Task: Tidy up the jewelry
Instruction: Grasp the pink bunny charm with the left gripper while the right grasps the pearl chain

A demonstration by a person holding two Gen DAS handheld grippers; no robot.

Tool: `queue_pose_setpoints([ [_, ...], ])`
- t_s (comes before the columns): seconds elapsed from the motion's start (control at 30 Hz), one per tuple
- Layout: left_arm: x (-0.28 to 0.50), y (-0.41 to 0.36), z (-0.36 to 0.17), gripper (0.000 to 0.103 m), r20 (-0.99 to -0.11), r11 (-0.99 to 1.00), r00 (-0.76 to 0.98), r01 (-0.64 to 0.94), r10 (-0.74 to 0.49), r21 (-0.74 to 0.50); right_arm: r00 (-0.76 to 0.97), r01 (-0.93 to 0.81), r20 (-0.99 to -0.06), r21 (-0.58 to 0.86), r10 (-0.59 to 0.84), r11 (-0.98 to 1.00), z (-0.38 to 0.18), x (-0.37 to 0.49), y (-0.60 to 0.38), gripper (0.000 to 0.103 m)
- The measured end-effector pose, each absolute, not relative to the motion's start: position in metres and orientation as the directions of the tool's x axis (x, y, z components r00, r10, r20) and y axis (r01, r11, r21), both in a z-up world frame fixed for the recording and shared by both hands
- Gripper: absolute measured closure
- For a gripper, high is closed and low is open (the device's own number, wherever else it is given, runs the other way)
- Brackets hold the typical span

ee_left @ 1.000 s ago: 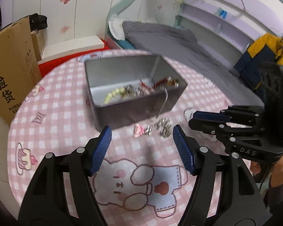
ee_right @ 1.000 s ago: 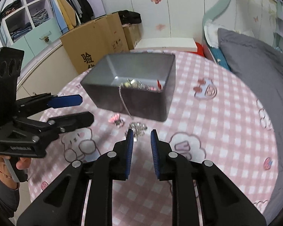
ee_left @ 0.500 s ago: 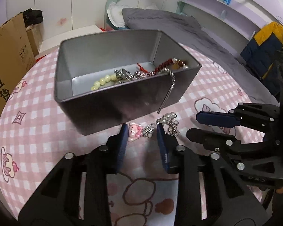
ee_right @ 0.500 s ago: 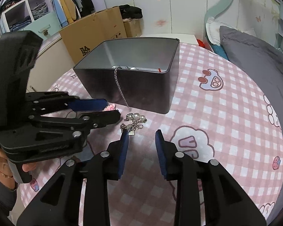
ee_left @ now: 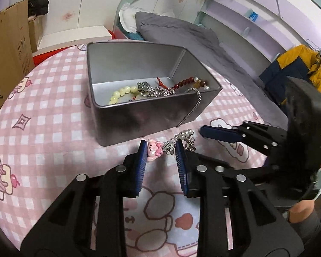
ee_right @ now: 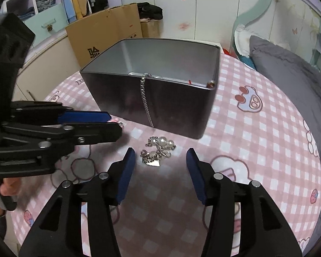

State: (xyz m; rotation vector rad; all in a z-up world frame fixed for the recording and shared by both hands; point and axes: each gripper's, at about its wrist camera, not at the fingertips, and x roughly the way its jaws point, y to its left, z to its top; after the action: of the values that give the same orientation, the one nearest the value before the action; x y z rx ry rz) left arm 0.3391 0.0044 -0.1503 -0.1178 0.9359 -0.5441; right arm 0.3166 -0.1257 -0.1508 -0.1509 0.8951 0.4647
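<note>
A grey metal tin [ee_left: 139, 120] stands on the pink checked table and holds a pale bead bracelet [ee_left: 119, 93], a red bead string [ee_left: 186, 83] and silver chains. One silver chain [ee_right: 145, 102] hangs over the tin's front wall. My left gripper [ee_left: 160, 150] is shut on a pink charm [ee_left: 153, 148] with a small silver piece, right in front of the tin. A pearl-and-silver chain [ee_right: 159, 150] lies on the cloth. My right gripper [ee_right: 160, 156] hovers over it with jaws opening; the chain sits between the fingers, untouched.
The round table [ee_right: 256, 128] has a cartoon-print cloth. A cardboard box [ee_right: 109, 34] stands behind it, a grey bed [ee_right: 289, 70] to one side. A yellow and blue jacket [ee_left: 299, 64] hangs by the shelves. The two grippers are close together.
My left gripper drew nearer the tin and its jaws came together on the pink charm. My right gripper's jaws spread apart and it moved down toward the pearl chain.
</note>
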Motion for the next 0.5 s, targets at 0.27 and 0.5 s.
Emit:
queue_pose_setpoints([
  [0.27, 0.332, 0.005, -0.139, 0.076, -0.716, 0.845, 0.469, 0.414, -0.517, -0.339, 0.554, -0.472, -0.79, -0.04, 0.262, 0.88, -0.153, 0.312, -0.115, 0.092],
  [0.5, 0.319, 0.008, -0.115, 0.076, -0.681, 0.828, 0.49, 0.445, -0.544, -0.341, 0.556, -0.481, -0.774, -0.003, 0.302, 0.877, -0.136, 0.299, -0.128, 0.1],
])
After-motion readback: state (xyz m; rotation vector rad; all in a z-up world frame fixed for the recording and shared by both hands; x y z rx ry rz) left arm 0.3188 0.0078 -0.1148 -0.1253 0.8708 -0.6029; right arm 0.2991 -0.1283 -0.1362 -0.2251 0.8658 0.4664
